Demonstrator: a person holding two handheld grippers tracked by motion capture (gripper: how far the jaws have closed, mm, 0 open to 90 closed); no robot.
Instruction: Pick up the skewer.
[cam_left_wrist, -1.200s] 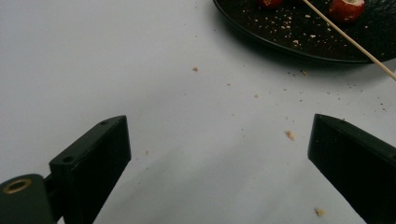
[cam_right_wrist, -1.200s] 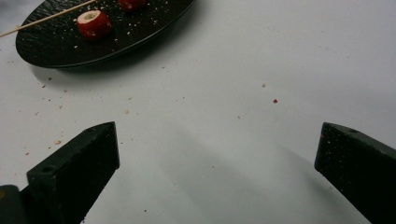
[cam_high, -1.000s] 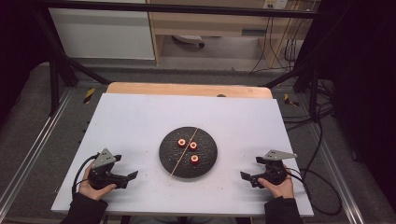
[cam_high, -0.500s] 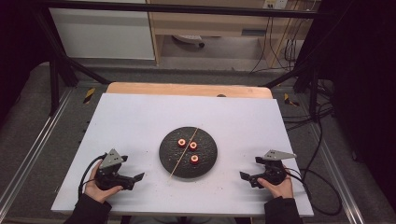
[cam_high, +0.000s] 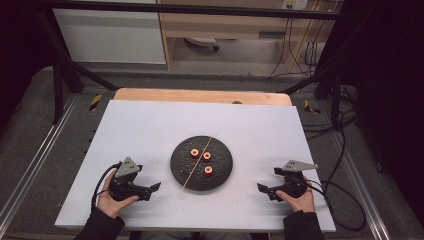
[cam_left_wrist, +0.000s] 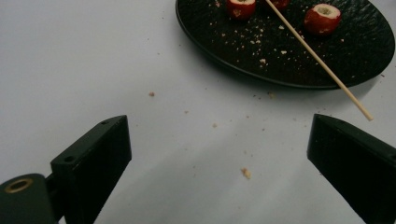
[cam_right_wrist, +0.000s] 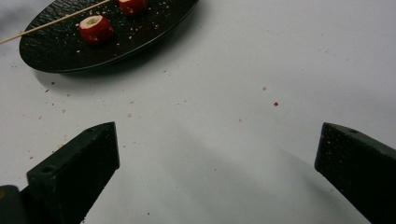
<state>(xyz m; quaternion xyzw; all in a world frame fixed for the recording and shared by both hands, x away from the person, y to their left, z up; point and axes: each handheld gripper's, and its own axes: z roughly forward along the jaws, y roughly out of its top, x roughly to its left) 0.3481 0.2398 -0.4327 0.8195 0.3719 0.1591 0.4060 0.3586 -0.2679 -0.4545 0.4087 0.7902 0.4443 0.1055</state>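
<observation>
At frame centre we see a round black plate (cam_high: 185, 172) between our left gripper (cam_high: 152, 189) and right gripper (cam_high: 263, 190), both spread wide, holding nothing.

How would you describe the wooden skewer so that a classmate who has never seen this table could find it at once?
Start at the white table and find the round black plate in its middle. Across that plate lies the wooden skewer, a thin pale stick whose near end juts over the rim. The three red fruit pieces beside it are short and round; it alone is long and straight.
</observation>
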